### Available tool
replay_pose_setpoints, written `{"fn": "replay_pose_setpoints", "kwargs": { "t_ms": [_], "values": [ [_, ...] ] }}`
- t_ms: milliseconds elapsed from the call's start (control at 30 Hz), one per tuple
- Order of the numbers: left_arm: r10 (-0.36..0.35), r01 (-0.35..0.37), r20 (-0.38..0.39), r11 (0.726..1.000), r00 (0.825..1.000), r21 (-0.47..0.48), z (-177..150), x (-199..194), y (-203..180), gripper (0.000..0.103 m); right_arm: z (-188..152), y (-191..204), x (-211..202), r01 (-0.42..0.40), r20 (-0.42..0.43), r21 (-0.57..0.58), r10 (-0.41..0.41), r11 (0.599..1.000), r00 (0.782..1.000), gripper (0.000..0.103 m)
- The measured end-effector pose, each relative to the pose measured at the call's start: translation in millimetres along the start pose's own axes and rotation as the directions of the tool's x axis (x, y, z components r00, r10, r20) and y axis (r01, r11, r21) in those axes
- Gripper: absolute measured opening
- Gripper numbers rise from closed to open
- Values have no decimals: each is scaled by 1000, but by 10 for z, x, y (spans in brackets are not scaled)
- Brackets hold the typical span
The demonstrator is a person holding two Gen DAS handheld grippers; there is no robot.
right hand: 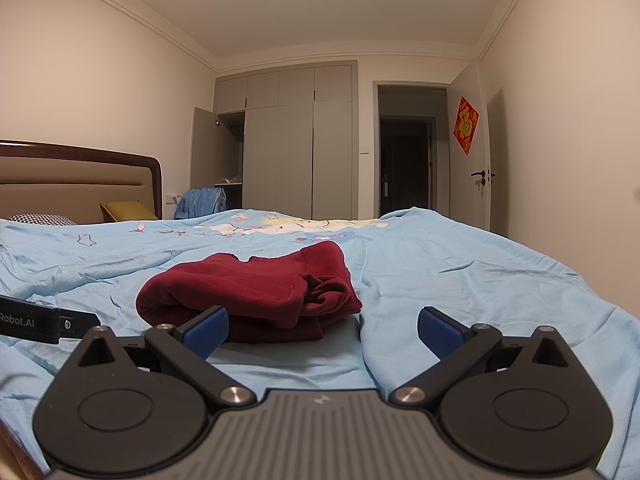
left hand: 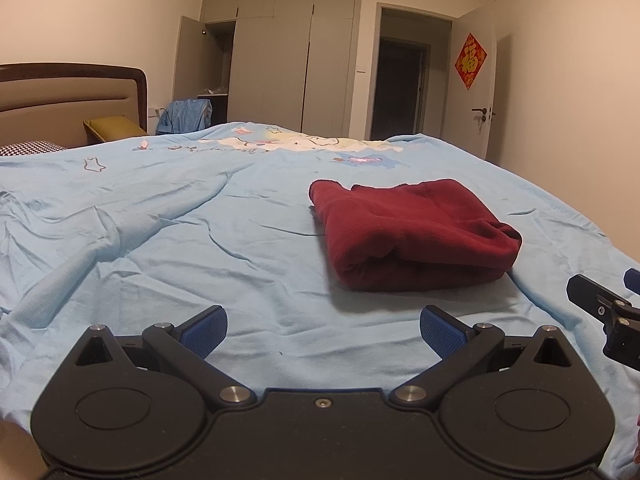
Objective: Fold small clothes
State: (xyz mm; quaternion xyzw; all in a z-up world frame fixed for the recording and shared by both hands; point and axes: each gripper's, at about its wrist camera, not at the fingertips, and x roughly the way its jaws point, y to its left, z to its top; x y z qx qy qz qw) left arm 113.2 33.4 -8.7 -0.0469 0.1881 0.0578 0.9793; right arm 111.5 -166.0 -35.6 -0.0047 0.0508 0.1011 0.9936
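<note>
Left wrist view: left gripper (left hand: 323, 334) low over wrinkled light-blue bedsheet (left hand: 160, 232), jaws wide apart, empty. Folded dark-red knit garment (left hand: 412, 232) lies ahead, right of centre.

Right wrist view: right gripper (right hand: 323, 334) jaws spread, empty; garment (right hand: 248, 292) just beyond, left.

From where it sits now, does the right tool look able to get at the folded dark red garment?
Probably yes. The right tool is open, the dark red garment lies just ahead on the blue bedsheet, and nothing stands between them.
</note>
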Motion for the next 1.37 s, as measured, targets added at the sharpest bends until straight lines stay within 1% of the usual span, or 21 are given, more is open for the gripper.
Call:
{"fn": "replay_pose_setpoints", "kwargs": {
  "t_ms": [767,1367],
  "values": [
    [31,-31,-6,1000,1000,0,20,5,18,102,-3,7,-4,0,-2,-2,0,1000,1000,103],
    [28,-28,-29,1000,999,-12,13,42,43,102,-44,16,-20,-1,-20,0,1,1000,1000,103]
  ]
}}
